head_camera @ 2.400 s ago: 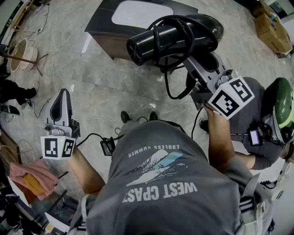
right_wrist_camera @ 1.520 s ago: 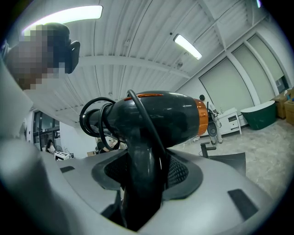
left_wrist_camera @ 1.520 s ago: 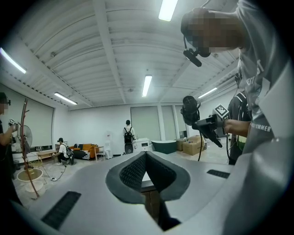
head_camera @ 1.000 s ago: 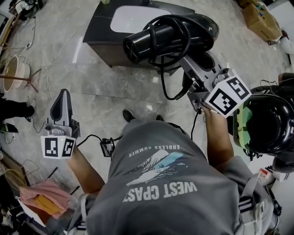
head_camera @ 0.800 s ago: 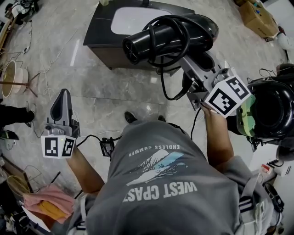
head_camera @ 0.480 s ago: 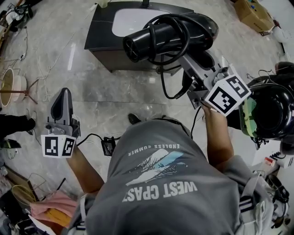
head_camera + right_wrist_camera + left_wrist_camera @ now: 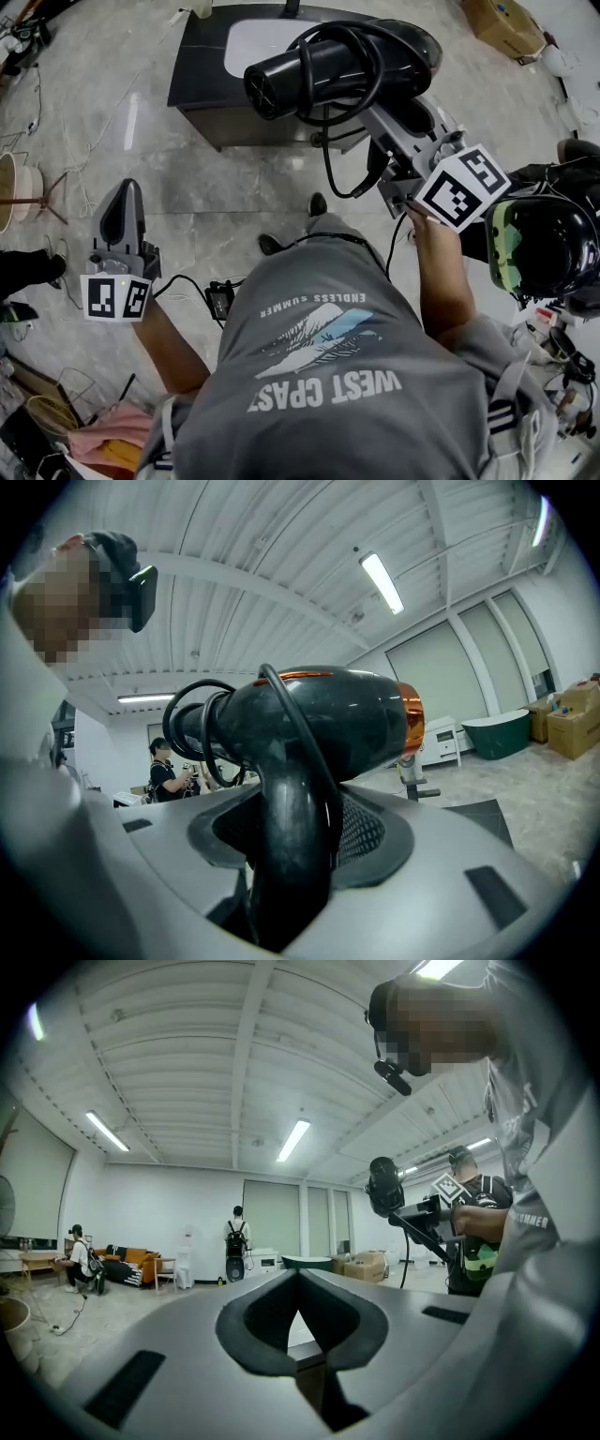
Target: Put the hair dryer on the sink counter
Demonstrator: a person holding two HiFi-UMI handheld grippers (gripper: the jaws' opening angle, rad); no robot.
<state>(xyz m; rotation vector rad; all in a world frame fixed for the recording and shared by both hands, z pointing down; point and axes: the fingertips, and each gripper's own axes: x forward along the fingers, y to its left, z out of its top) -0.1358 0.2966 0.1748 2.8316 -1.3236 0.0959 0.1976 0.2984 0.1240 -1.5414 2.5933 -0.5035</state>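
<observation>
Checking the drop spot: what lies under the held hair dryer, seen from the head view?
The dark sink counter and its white basin. The hair dryer covers their right side, so that part cannot be seen.

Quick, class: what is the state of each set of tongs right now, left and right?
Left tongs: closed, nothing between them.
Right tongs: closed on the handle of the hair dryer.

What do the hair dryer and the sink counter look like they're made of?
Hair dryer: probably hard plastic, glossy black, since highlights glint along its body; its orange ring looks metallic. Sink counter: smooth dark top with a soft sheen, perhaps stone or laminate; the white basin looks ceramic.
</observation>
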